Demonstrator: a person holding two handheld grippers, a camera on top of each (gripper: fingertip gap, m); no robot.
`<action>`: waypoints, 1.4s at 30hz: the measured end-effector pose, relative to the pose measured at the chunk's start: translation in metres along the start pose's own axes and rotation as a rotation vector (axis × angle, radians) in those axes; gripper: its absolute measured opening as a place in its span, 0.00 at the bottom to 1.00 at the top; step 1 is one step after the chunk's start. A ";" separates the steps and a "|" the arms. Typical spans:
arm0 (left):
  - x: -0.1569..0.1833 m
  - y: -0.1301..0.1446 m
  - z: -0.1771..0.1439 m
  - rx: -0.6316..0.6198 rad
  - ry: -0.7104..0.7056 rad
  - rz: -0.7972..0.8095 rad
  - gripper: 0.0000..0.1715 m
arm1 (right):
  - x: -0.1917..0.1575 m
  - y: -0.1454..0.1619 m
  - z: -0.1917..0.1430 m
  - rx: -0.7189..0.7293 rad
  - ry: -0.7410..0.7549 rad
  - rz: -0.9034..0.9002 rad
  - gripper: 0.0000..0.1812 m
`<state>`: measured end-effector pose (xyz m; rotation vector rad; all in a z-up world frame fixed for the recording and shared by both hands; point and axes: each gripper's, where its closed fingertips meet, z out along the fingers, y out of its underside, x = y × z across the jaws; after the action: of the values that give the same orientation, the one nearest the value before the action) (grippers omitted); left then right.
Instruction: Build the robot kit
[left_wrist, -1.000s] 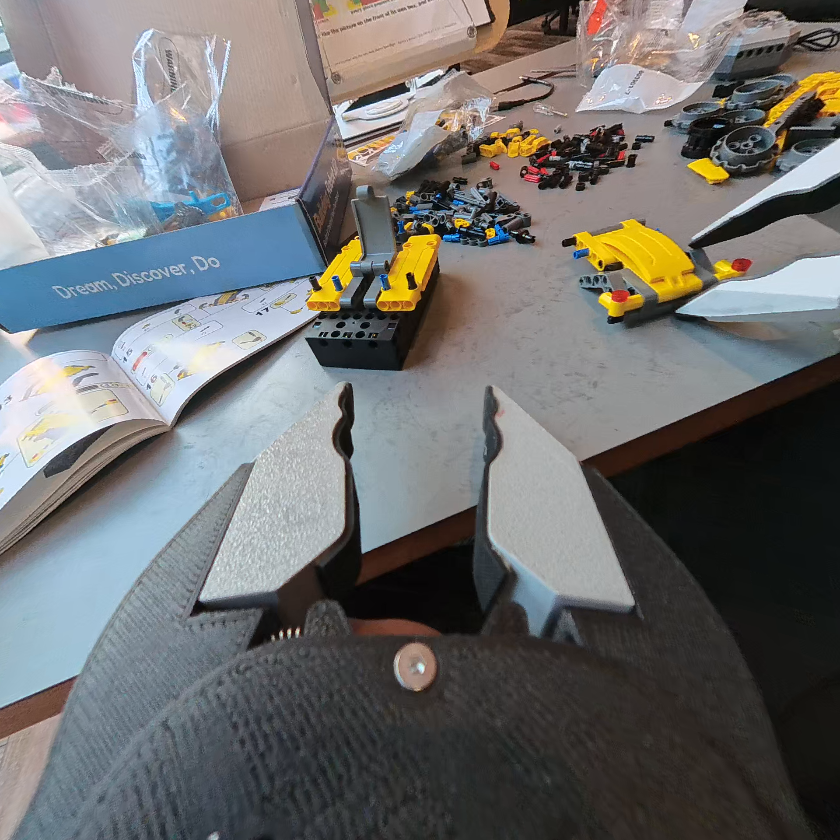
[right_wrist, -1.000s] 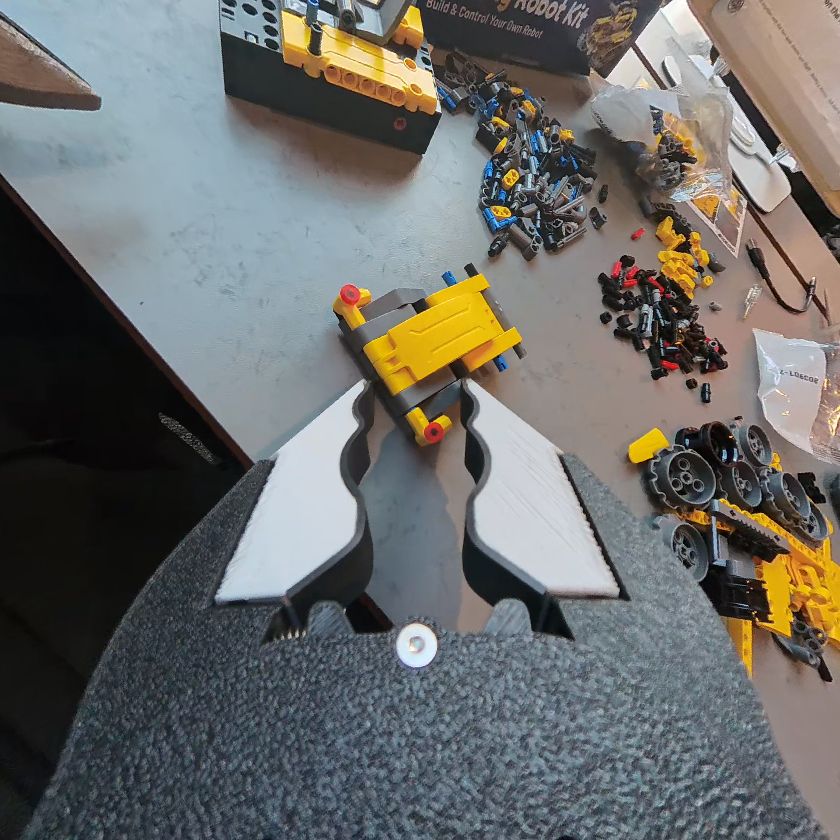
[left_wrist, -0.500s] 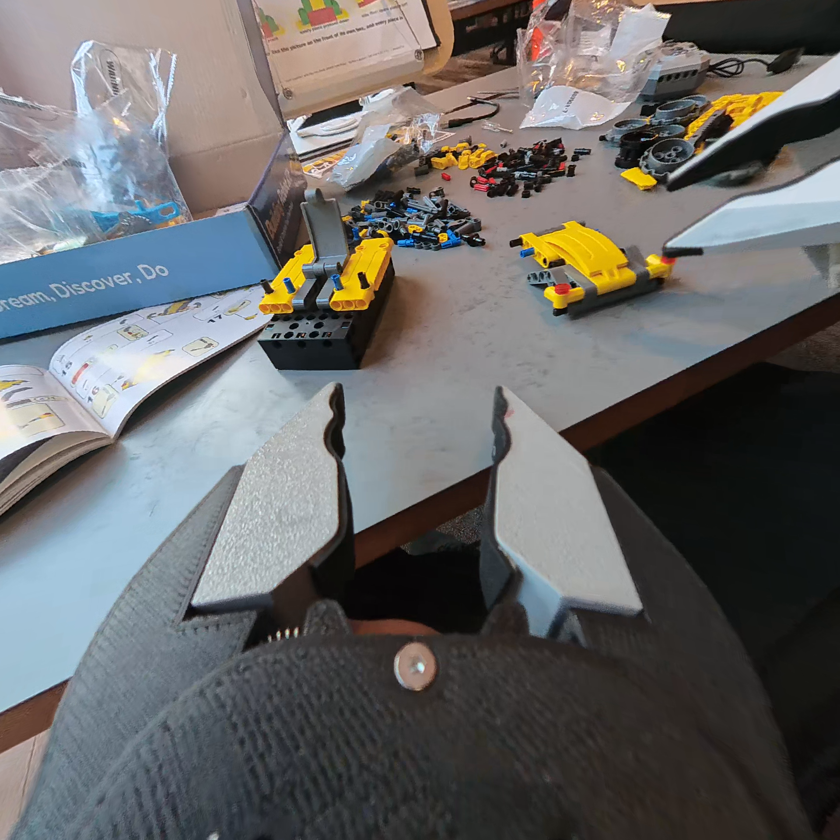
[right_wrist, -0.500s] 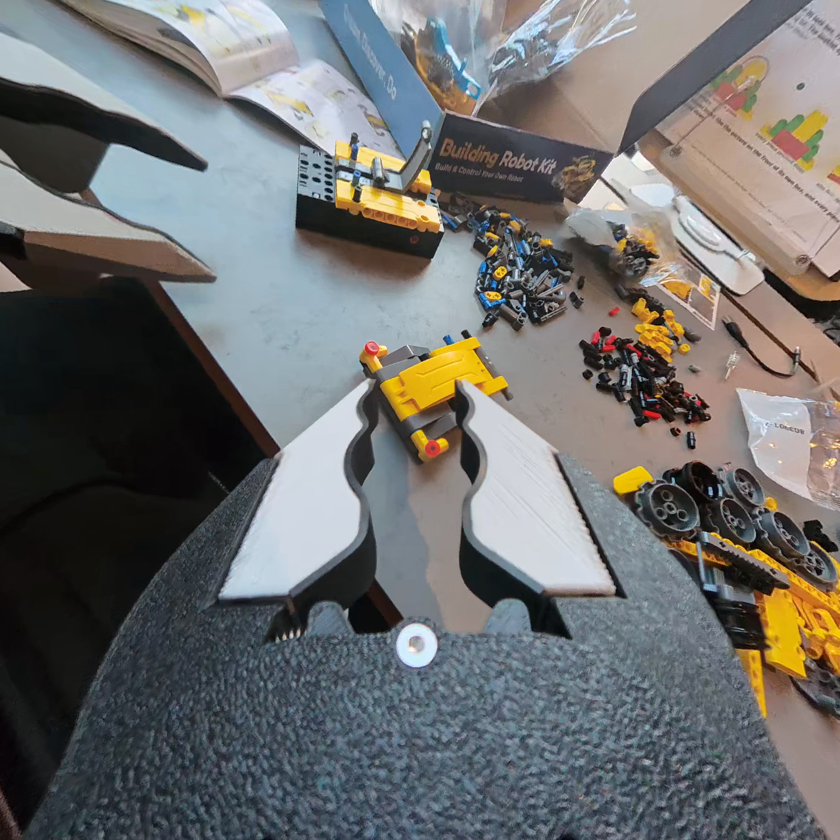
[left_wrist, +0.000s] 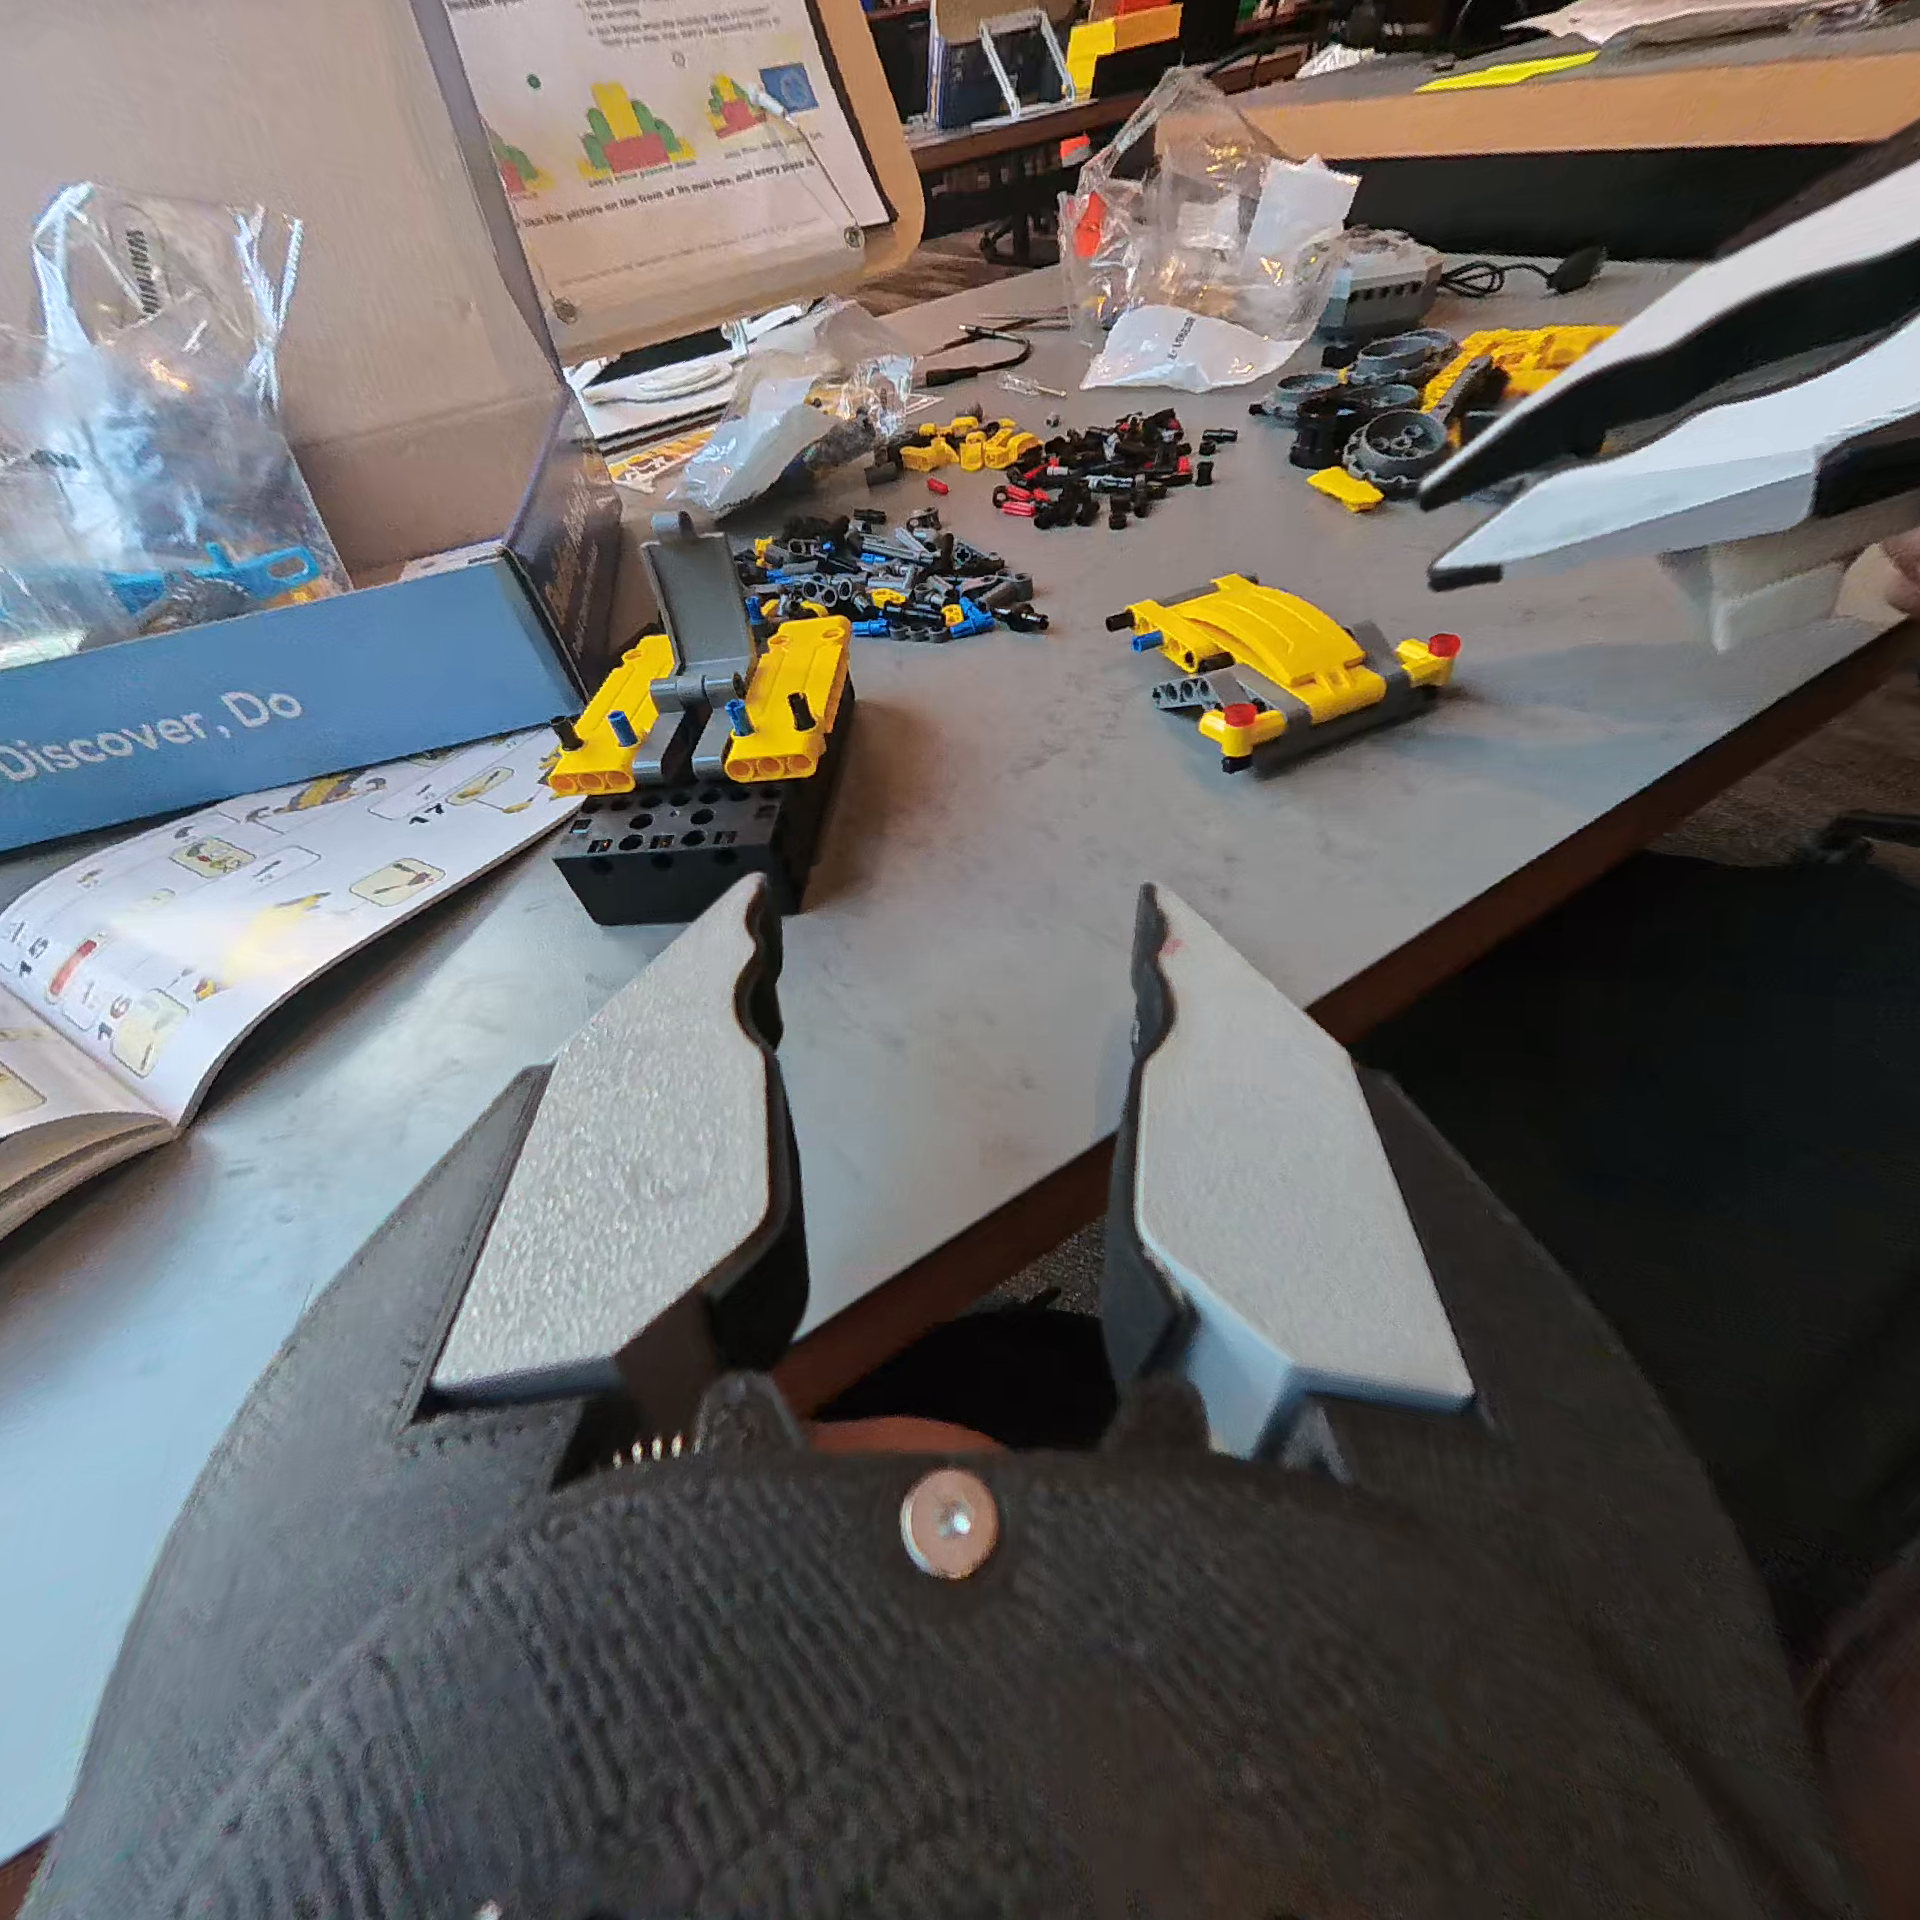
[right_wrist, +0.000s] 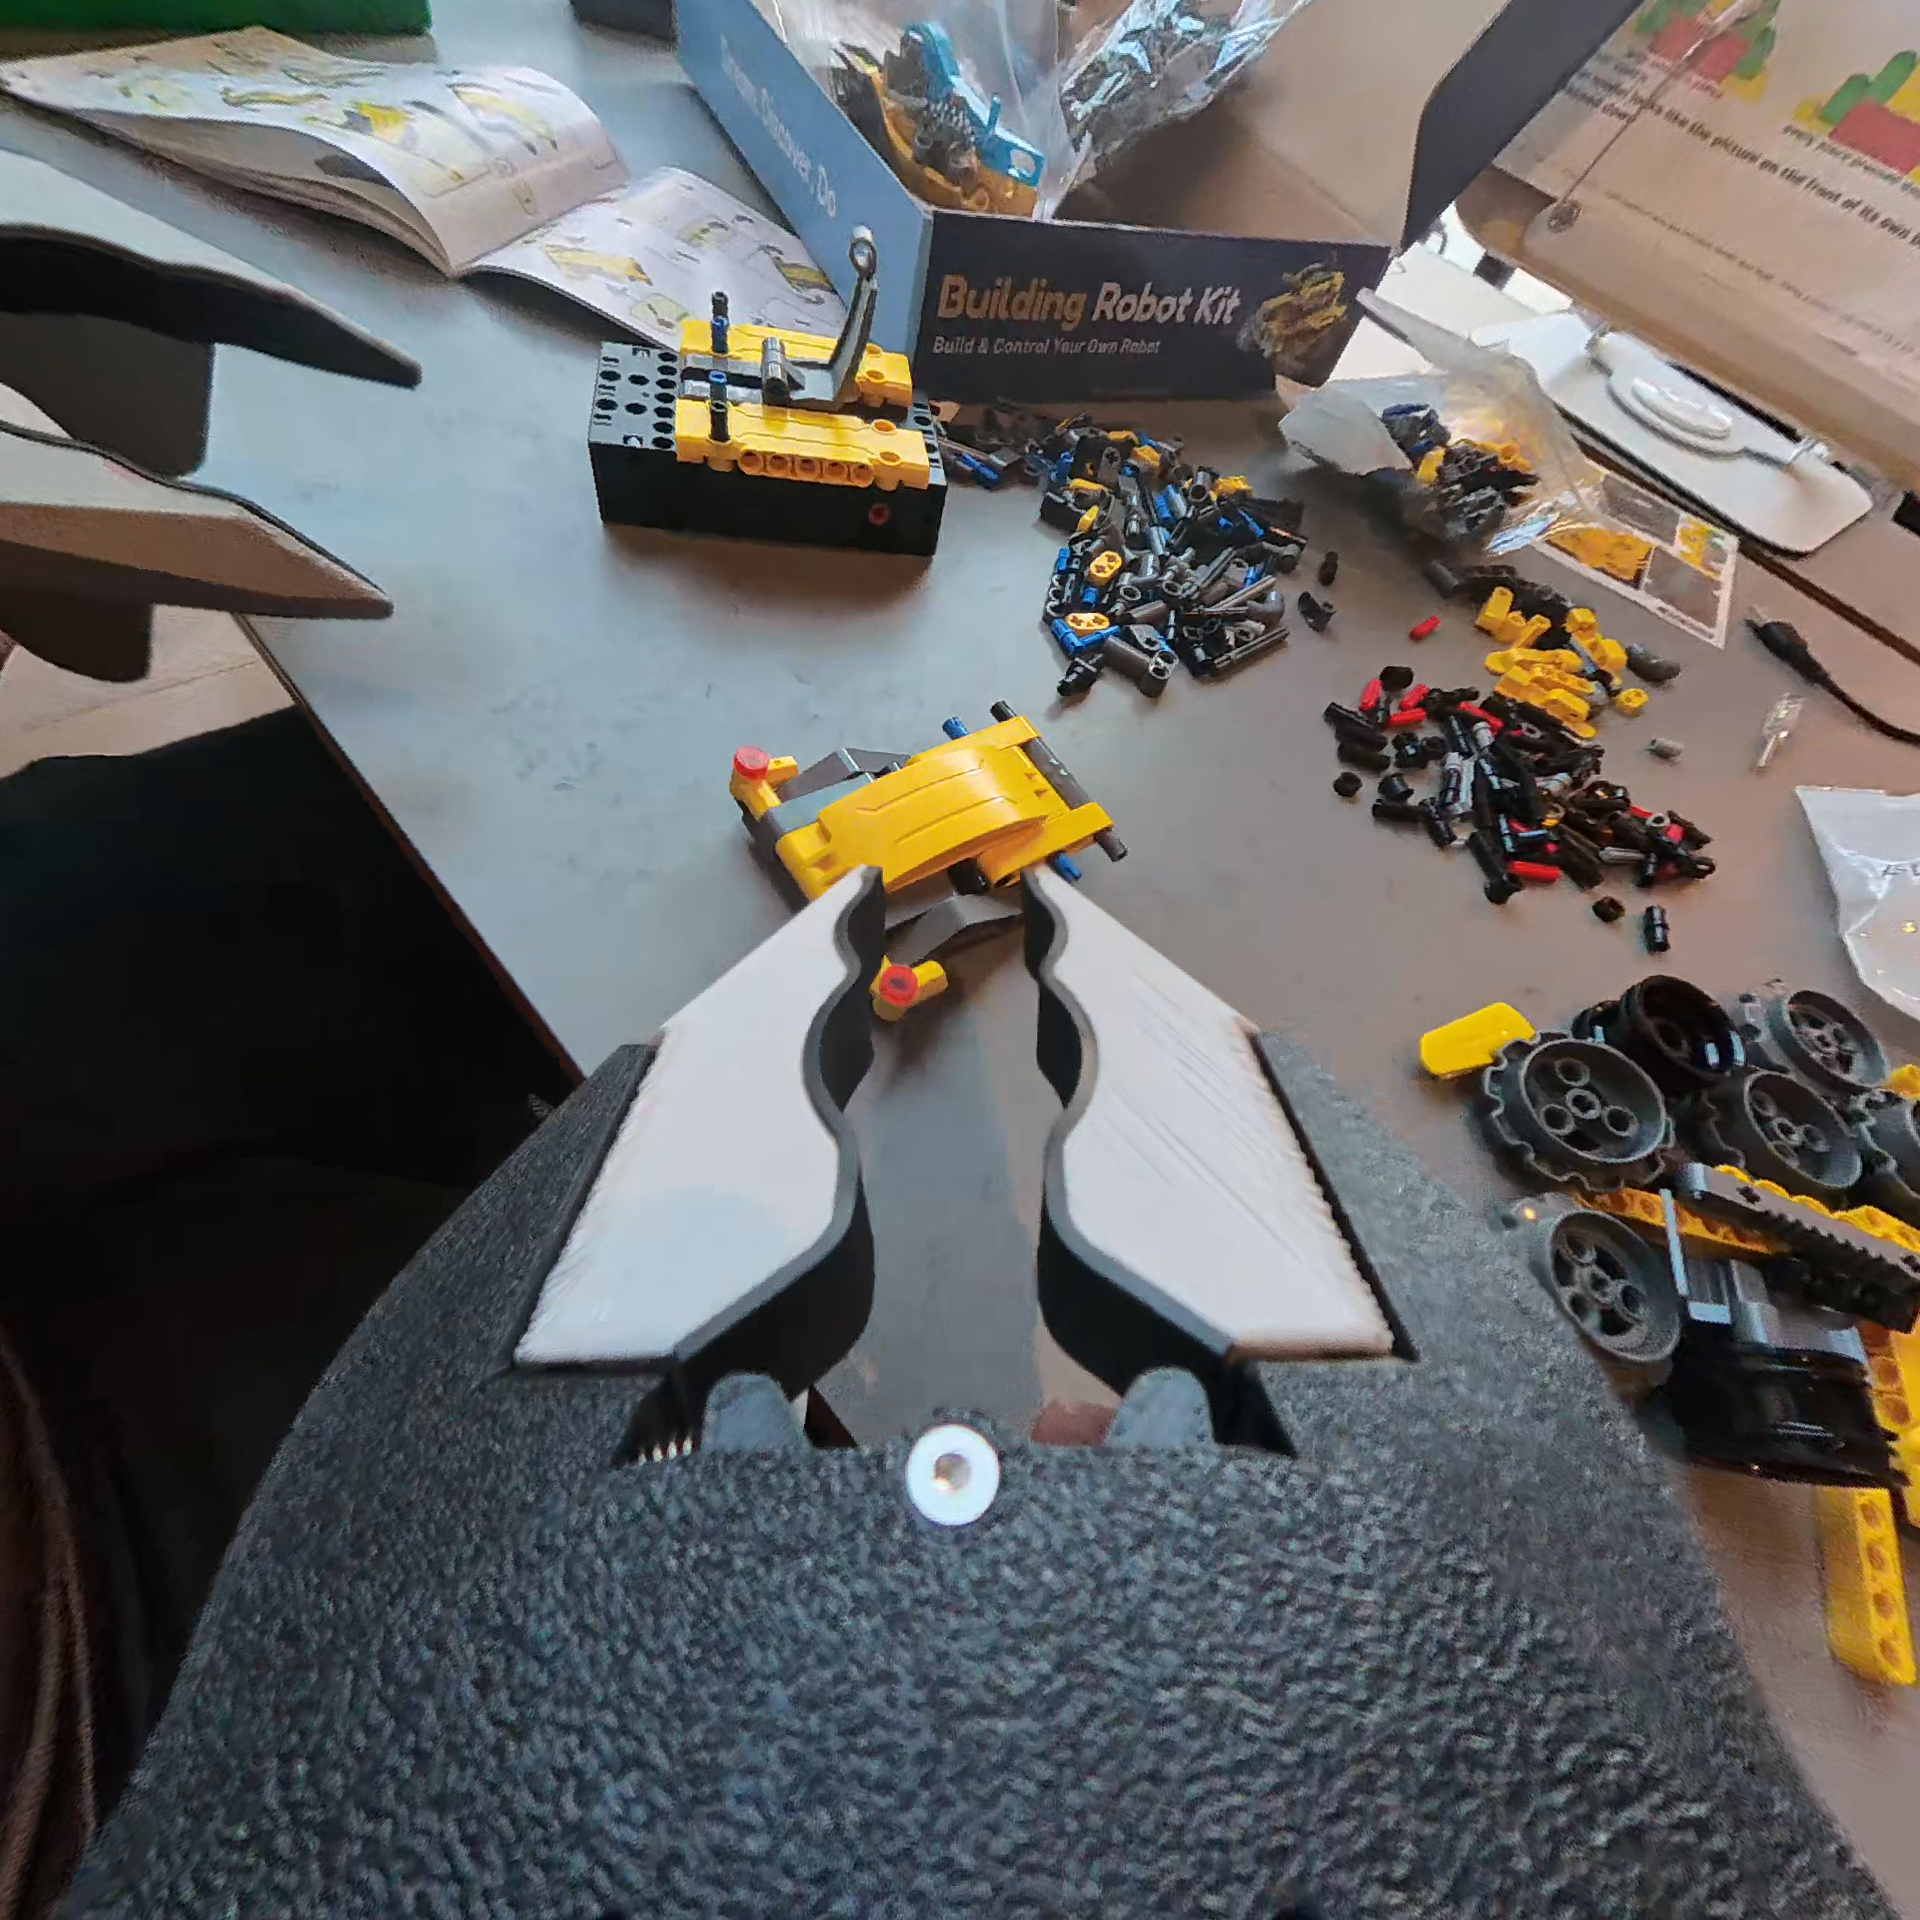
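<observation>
1. Presently, the right gripper (right_wrist: 951, 894) hangs parted and empty, its tips framing the near end of the yellow-and-grey assembly (right_wrist: 925, 816) on the table (right_wrist: 499, 644).
2. Leftward, the left gripper (left_wrist: 951, 961) is wide apart, holding nothing, above the table edge; the black block with yellow beams (left_wrist: 701, 769) stands just ahead of it.
3. Risk: a finger could nudge the loose assembly aside, judging by its unsupported rest.

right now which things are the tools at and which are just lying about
At the tools: right tool, open, nearest the yellow model; left tool, open, nearest the black block.
Lying about: booklet, box, wheels, pin piles, bags.
</observation>
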<state>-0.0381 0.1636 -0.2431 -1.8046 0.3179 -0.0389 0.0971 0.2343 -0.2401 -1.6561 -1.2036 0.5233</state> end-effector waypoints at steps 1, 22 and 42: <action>0.001 -0.001 0.001 0.004 0.012 0.001 0.38 | 0.000 0.003 0.001 -0.009 -0.008 0.006 0.14; 0.049 0.001 -0.001 0.055 0.341 0.048 0.33 | -0.005 0.006 0.008 0.033 -0.225 0.206 0.00; 0.042 -0.003 0.004 0.107 0.314 0.031 0.31 | -0.012 0.006 0.009 0.026 -0.274 0.216 0.00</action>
<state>0.0034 0.1582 -0.2474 -1.6857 0.5567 -0.3140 0.0876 0.2277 -0.2519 -1.7417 -1.2112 0.9210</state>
